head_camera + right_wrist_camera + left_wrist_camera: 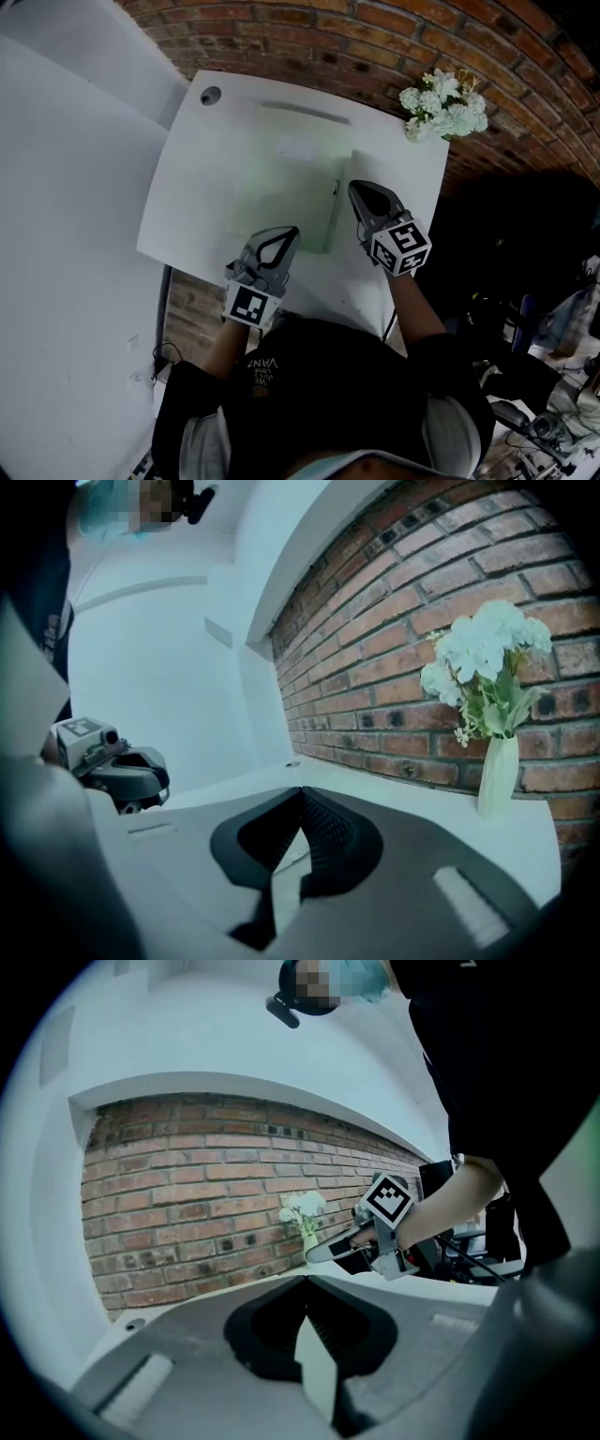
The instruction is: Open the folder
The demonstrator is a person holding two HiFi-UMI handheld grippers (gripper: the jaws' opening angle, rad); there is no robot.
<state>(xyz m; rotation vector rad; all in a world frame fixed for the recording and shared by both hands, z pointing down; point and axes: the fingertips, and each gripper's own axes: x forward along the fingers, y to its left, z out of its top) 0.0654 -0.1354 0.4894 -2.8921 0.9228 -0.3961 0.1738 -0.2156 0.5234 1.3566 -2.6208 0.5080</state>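
1. The folder point(281, 192) lies flat on the white surface point(187, 216), well to the left of the white flowers point(443, 105).
2. The right claw point(353, 186) is clenched on nothing, between the flowers and the folder's middle.
3. The left claw point(294, 231) is clenched and empty too, farther from the flowers than the right one.

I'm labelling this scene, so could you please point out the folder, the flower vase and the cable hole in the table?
folder point(289, 204), head view, middle of its cover.
flower vase point(497, 778), right gripper view, middle of the white vase body.
cable hole point(210, 95), head view, its dark centre.
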